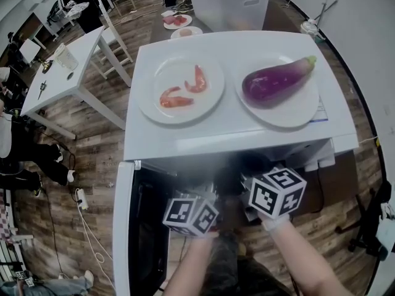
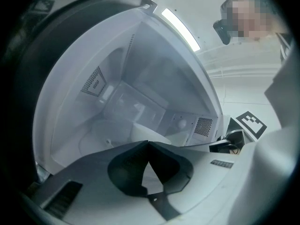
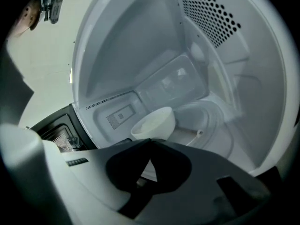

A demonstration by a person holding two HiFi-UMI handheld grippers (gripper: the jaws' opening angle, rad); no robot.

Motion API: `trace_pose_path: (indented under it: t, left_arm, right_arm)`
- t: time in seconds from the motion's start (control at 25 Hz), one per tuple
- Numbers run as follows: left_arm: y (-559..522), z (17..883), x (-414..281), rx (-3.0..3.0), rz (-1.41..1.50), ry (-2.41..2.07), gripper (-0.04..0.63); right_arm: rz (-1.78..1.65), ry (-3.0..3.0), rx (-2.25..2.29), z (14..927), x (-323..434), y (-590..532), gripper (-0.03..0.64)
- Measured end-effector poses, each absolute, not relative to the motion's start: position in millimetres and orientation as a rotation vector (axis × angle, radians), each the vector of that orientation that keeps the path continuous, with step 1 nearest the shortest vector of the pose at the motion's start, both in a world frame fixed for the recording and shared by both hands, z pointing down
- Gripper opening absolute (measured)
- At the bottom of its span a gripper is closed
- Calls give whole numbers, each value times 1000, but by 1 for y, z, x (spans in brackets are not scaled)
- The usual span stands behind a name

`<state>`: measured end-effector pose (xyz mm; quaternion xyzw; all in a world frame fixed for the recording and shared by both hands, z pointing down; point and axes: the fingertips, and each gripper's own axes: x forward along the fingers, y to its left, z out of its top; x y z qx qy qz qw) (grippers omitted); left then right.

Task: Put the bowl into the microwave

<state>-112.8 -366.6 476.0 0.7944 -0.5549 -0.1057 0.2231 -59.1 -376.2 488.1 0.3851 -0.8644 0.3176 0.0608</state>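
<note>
A small white bowl (image 3: 154, 123) stands inside the white microwave cavity (image 3: 140, 55), beside the glass turntable (image 3: 211, 125). In the left gripper view the bowl (image 2: 146, 132) shows just past the jaw tips, further in. My right gripper (image 3: 150, 141) points into the cavity with its jaws shut and nothing between them, a short way from the bowl. My left gripper (image 2: 149, 143) is shut too, also aimed at the bowl. In the head view only the two marker cubes show, the left cube (image 1: 190, 214) and the right cube (image 1: 278, 193), at the dark oven mouth; the jaws and bowl are hidden there.
The microwave door (image 1: 123, 227) hangs open to the left. On the microwave top (image 1: 241, 134) lie a plate of shrimp (image 1: 148, 106) and a plate (image 1: 290, 116) with an eggplant (image 1: 276, 79). White tables (image 1: 68, 79), a plastic bin (image 1: 228, 5) and a person stand beyond.
</note>
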Motion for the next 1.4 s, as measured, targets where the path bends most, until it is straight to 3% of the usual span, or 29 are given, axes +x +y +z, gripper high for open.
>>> trace_pose_path:
  t: [1.4]
  left_arm:
    - [-307, 478, -90, 2260, -237, -1494, 0]
  right_arm:
    - [900, -2729, 944, 481, -67, -307, 3]
